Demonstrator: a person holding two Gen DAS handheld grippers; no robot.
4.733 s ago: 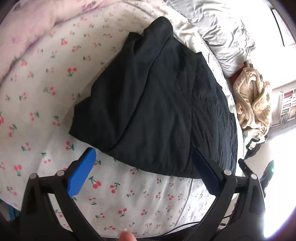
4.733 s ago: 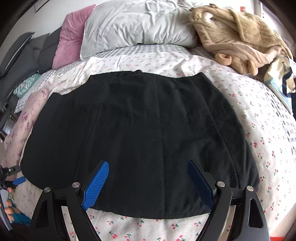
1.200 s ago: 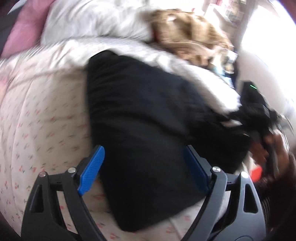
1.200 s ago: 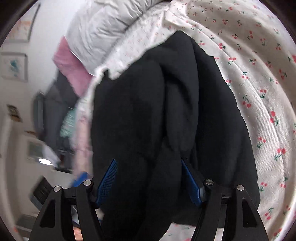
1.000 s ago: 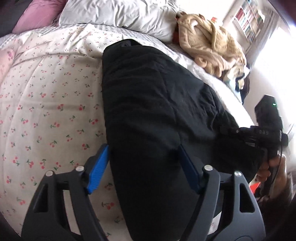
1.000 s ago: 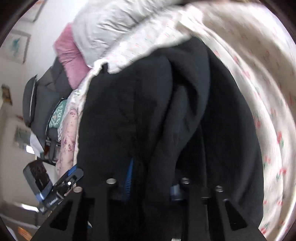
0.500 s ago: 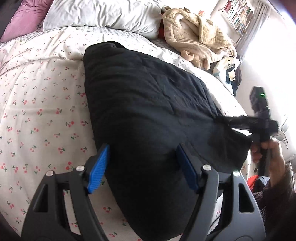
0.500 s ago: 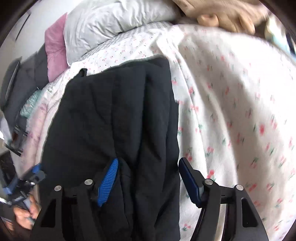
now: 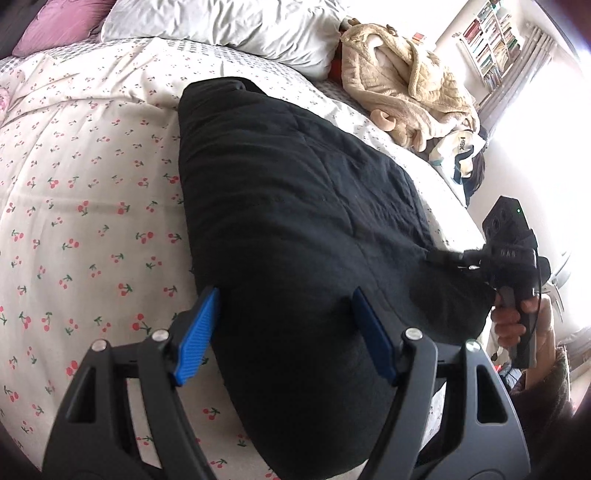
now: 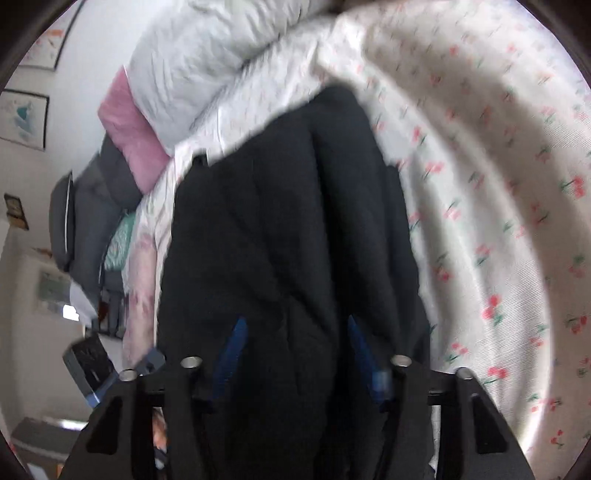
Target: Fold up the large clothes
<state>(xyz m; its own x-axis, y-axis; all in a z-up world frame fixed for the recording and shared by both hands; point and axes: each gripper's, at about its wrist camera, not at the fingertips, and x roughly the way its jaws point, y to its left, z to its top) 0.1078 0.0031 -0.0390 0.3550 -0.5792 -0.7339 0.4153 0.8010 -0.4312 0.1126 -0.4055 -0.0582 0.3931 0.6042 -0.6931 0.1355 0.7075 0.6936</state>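
A black garment [image 9: 295,203] lies folded into a long thick bundle on the cherry-print duvet [image 9: 92,221]. My left gripper [image 9: 286,336] straddles the bundle's near end, with its blue pads pressed into the fabric on both sides. A hand holds my right gripper [image 9: 434,256] at the garment's right edge, where the cloth is drawn out to a point at its tip. In the blurred right wrist view the garment [image 10: 277,221] fills the gap of the right gripper [image 10: 297,349]. Those jaws are closing on a fold of it.
Grey-white pillows [image 9: 221,26] and a pink pillow [image 9: 55,29] lie at the head of the bed. A beige fleece robe [image 9: 406,85] is heaped at the far right, with a bookshelf [image 9: 491,44] and a bright window behind it. A grey chair [image 10: 81,221] stands beside the bed.
The right gripper let go of the garment, shifted along its edge and now closes on it again. The left gripper has stayed on the near end. The garment's right side is drawn outward.
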